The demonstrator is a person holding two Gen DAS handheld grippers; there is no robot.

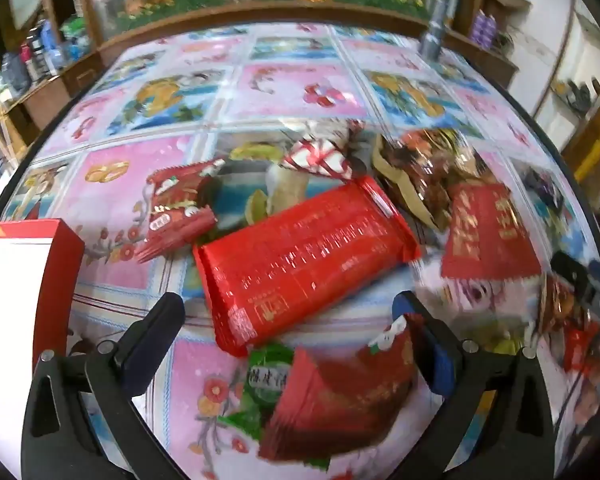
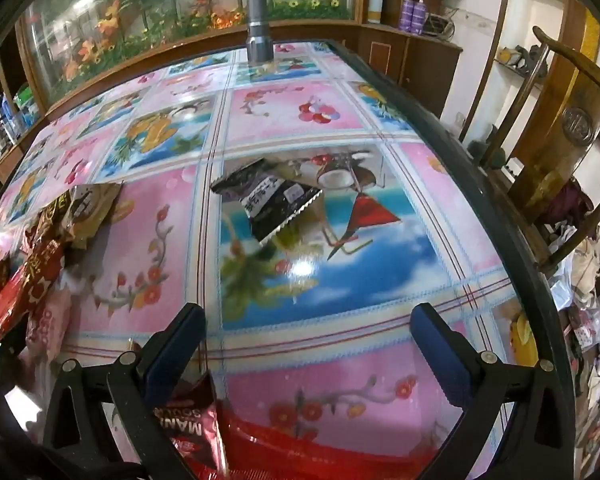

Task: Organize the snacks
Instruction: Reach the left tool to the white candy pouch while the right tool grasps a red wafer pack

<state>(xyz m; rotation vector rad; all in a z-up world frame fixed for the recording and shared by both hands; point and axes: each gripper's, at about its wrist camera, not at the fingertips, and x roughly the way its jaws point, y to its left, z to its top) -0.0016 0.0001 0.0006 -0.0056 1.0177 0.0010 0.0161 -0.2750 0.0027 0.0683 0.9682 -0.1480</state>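
Snack packets lie scattered on a table with a pink and blue flowered cloth (image 1: 300, 84). In the left wrist view a large red packet (image 1: 300, 264) lies just beyond my open left gripper (image 1: 288, 312). A dark red packet (image 1: 340, 396) and a green packet (image 1: 264, 384) lie between its fingers, untouched. A small red packet (image 1: 176, 208) sits further left. In the right wrist view my right gripper (image 2: 304, 320) stands open over bare cloth. A black packet (image 2: 272, 200) lies ahead of it, a dark red foil packet (image 2: 192, 424) by its left finger.
A red and white box (image 1: 24, 280) stands at the left edge. More red and brown packets (image 1: 452, 188) pile up at the right. A grey metal cylinder (image 2: 258, 24) stands at the table's far end. A wooden chair (image 2: 556, 128) stands beyond the table's right edge (image 2: 500, 216).
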